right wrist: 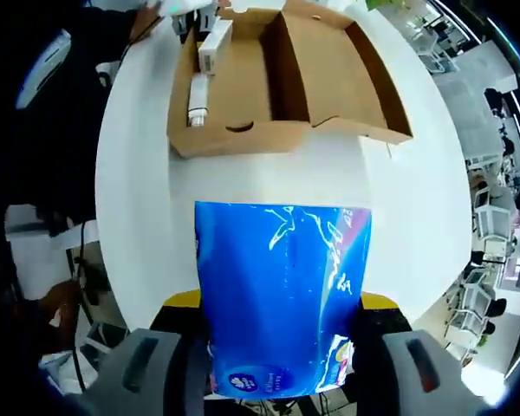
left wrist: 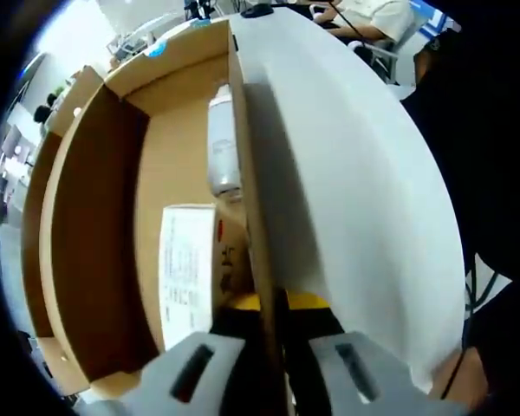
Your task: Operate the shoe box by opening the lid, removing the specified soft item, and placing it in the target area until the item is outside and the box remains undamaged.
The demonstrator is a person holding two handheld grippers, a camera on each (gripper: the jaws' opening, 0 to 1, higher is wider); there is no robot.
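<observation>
The open brown cardboard shoe box (right wrist: 286,130) lies on the white table, its lid folded out flat to one side. A blue soft tissue pack (right wrist: 282,295) hangs outside the box above the table, and my right gripper (right wrist: 282,305) is shut on it, jaws pressing both sides. My left gripper (left wrist: 273,347) straddles the box's side wall (left wrist: 247,173), one jaw inside and one outside, shut on that wall. A white tube (left wrist: 224,147) and a white labelled carton (left wrist: 188,269) lie inside the box.
The round white table (right wrist: 139,225) has bare surface between the box and the blue pack. A person in dark clothes (right wrist: 43,130) stands along one edge. Office chairs and desks (right wrist: 494,260) lie beyond the table's other edge.
</observation>
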